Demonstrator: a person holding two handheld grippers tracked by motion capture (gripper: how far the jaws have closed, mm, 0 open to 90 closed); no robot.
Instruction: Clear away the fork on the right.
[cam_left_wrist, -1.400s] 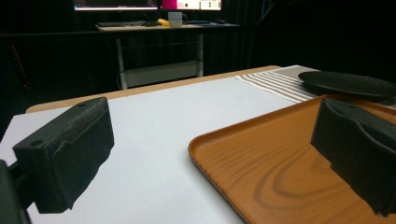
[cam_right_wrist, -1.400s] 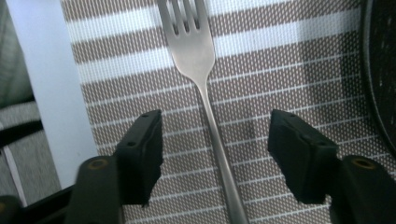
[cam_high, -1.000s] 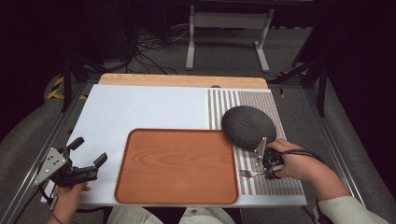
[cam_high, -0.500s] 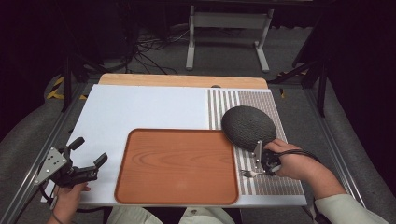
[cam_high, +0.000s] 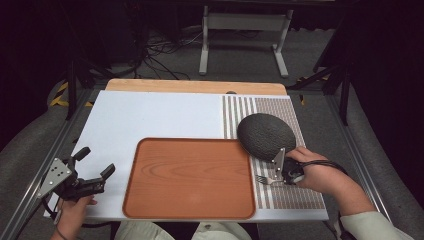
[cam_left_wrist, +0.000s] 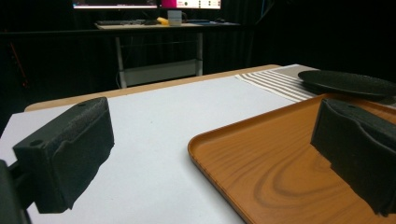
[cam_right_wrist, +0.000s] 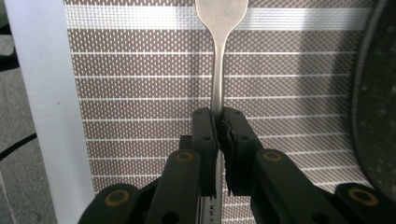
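1. Right gripper (cam_high: 274, 178) is low over the striped placemat (cam_high: 295, 192), at the near right of the counter (cam_high: 150, 117), with the person's right hand (cam_high: 320, 177) wrapped around it.
2. Its jaws have just been closing, and in the right gripper view they are pinched tight on the handle of a metal fork (cam_right_wrist: 218, 70), the pads pressing it from both sides.
3. The fork lies on the placemat, its wider end running away from the jaws; in the high view its tines (cam_high: 261, 178) point toward the wooden tray (cam_high: 190, 177).
4. Just beyond the gripper sits a dark round plate (cam_high: 266, 136), on the placemat and close to the tray's far right corner.
5. Over on the other side, the left gripper (cam_high: 95, 172) waits at the near left edge of the counter, beside the tray.
6. Its jaws stand wide apart with nothing between them; the left gripper view looks through the gap at bare white mat and the tray's rim (cam_left_wrist: 219, 140).
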